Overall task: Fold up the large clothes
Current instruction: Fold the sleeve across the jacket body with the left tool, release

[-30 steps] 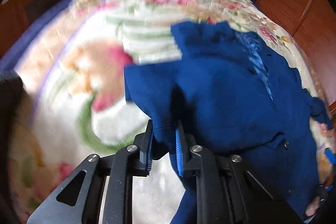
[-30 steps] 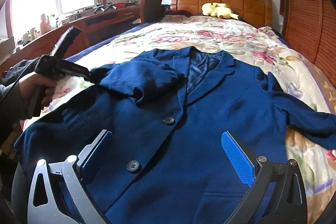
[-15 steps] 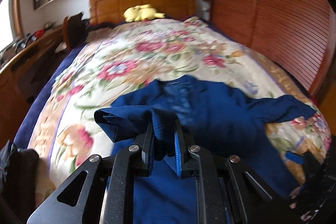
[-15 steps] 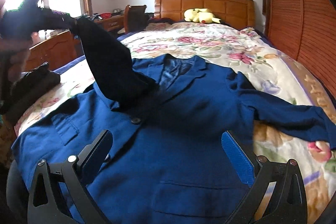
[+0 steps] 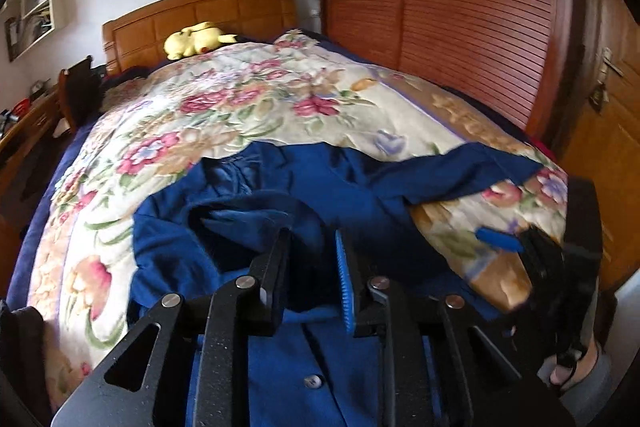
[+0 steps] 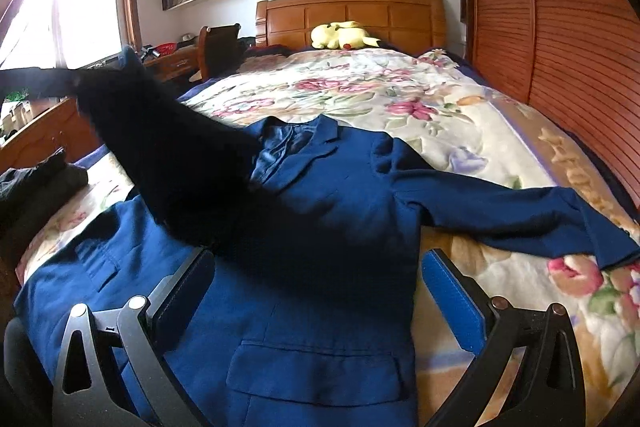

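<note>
Sleeve (image 5: 256, 223) in left tool (image 5: 310, 267) — pinched.

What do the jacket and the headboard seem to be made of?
Jacket: probably woven suit cloth, matt, faint weave; the lining at its collar shines like satin. Headboard: wood, seemingly varnished, orange-brown panels with slight gloss.

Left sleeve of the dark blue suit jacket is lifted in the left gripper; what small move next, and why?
Probably carry the sleeve across and lay it on the dark blue suit jacket chest. The left gripper is shut on its cuff, held above the floral bedspread; the right gripper hangs open.
</note>
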`<state>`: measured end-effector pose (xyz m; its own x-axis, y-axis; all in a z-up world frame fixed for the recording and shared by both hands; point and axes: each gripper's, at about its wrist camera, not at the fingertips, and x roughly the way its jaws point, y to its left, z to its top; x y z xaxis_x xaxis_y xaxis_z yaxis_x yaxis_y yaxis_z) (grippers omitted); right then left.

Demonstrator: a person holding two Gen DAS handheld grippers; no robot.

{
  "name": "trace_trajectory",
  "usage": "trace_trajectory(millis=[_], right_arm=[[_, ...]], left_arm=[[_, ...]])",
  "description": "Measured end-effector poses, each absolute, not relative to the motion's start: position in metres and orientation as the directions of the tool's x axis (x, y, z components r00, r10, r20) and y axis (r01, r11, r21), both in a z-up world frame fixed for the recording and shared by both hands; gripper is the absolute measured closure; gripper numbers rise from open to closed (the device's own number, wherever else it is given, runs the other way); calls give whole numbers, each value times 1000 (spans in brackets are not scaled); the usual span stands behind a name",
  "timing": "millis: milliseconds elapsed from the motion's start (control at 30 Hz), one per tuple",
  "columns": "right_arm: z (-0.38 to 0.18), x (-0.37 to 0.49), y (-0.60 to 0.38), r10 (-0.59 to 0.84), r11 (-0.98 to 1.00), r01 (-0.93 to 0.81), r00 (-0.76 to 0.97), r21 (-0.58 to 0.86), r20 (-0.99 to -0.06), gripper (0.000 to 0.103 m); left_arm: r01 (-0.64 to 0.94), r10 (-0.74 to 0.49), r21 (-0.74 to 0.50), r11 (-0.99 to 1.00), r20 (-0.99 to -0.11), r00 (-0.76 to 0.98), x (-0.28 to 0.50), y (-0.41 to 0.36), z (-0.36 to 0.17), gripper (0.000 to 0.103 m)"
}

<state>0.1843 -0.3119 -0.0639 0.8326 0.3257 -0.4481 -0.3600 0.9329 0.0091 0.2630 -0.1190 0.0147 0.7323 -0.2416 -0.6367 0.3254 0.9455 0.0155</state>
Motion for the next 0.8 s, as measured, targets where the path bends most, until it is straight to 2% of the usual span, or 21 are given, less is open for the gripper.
trace_trajectory(millis=[300,433,667,800], right_arm=[[-59,174,-296,338,922,-388,826,-19,-451,0],[-67,177,-293,346,912,-409,809,-32,-474,0],[-68,191,-291,355,904,-426,785,-26,-507,0],[-67,188,-287,387,892,-452,779,-14,-493,1]], left_arm=[[355,-302,-49,934,-642,705,219,-93,-13,61],[321,-285,-62,945,-636,717,195,-68,-26,39],[176,-179,-69,982,-636,750,157,-13,-61,36],[118,-132,-65,991,-638,759,143,8,-72,36]])
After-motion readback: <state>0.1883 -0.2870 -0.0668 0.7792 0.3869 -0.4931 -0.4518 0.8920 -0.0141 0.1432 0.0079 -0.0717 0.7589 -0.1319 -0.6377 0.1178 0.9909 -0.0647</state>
